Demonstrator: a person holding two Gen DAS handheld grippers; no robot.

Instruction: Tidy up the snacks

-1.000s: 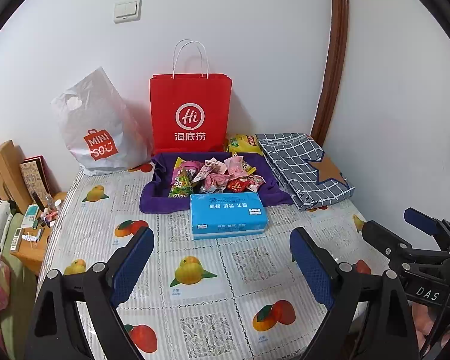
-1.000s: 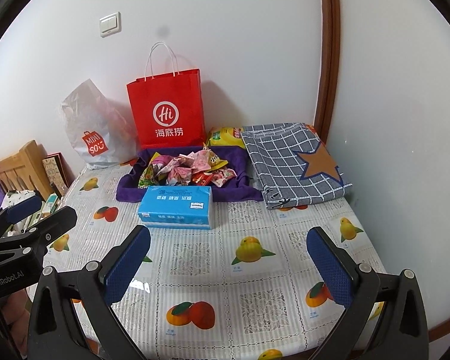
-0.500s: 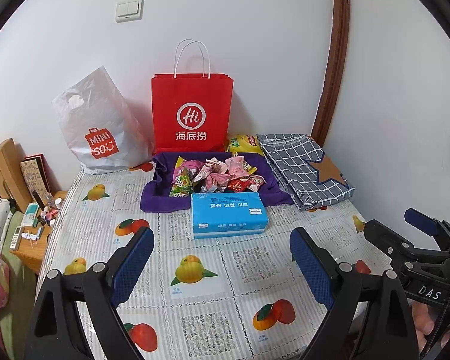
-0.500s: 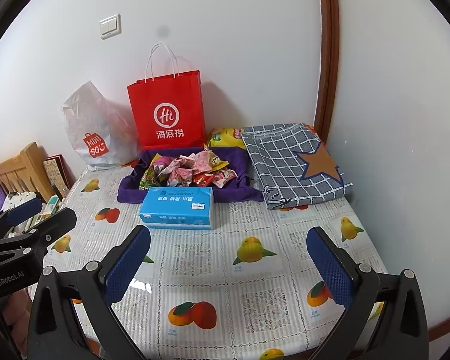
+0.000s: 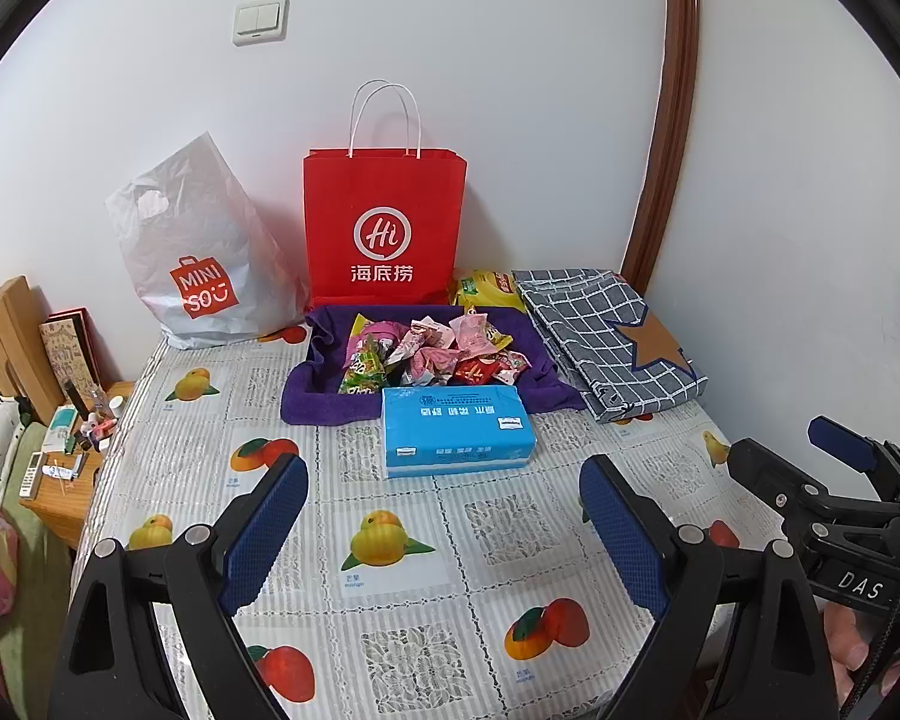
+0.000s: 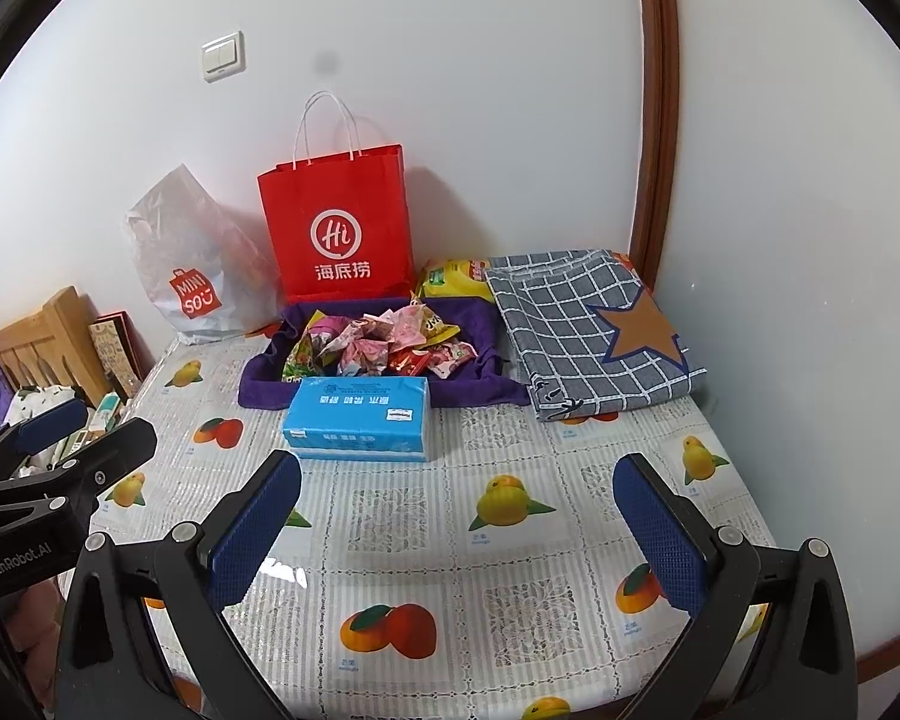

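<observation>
A heap of small wrapped snacks (image 5: pixel 432 351) (image 6: pixel 378 345) lies in a purple cloth tray (image 5: pixel 324 402) (image 6: pixel 258 387) near the back of the table. A yellow snack bag (image 5: pixel 489 288) (image 6: pixel 453 279) sits behind the tray. In front of it rests a blue tissue pack (image 5: pixel 456 438) (image 6: pixel 360 417). My left gripper (image 5: pixel 444 531) hovers open over the near part of the table, nothing between its blue pads. My right gripper (image 6: pixel 459 531) is likewise open with nothing in it. Each gripper also shows at the edge of the other's view, the left gripper (image 6: pixel 60 450) and the right gripper (image 5: pixel 810 468).
A red paper bag (image 5: pixel 384 228) and a white plastic bag (image 5: pixel 198 252) stand against the back wall. A folded grey checked cloth (image 5: pixel 612 342) lies at the back right. The fruit-print tablecloth (image 5: pixel 402 552) covers the table. A cluttered wooden stand (image 5: pixel 60 468) is left of the table.
</observation>
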